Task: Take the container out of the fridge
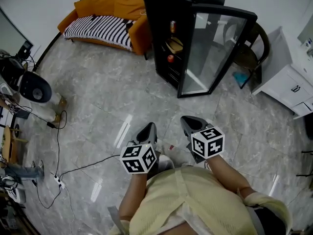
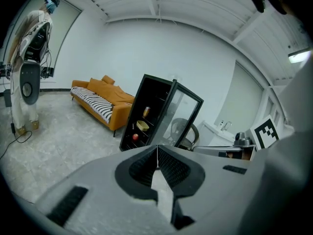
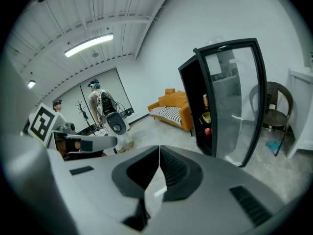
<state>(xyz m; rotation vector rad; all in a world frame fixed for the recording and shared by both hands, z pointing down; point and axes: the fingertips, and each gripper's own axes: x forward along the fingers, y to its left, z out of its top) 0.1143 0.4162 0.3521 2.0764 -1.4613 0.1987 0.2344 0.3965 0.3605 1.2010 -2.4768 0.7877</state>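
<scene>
Both grippers up in front of the person, side by side over the grey marble-tile floor (image 1: 98, 106). The left gripper (image 1: 149, 127) has its jaws pressed together, nothing btw them; its own view shows the ribbed pads meeting in one thin line (image 2: 157, 148). Same for the right gripper (image 1: 188, 120): jaws closed tip to tip, empty (image 3: 159, 148).

Target is the pale yellow bowl-shaped container (image 1: 174, 44). It's inside the tall black fridge (image 1: 161, 28), on a mid shelf, well apart from both grippers & straight ahead of them. The glass fridge door (image 1: 210, 53) stands swung wide open to the right, so the shelves are in plain sight. In the left gripper view the container (image 2: 142, 125) shows just above the jaw tips; in the right gripper view it (image 3: 206, 117) shows to the right of them.

On the shelf above sits a small drink can (image 1: 172, 26); on the shelf below, a red apple (image 1: 170, 58). An orange sofa w/ a black-and-white striped cover (image 1: 112, 9) stands left of the fridge.
</scene>
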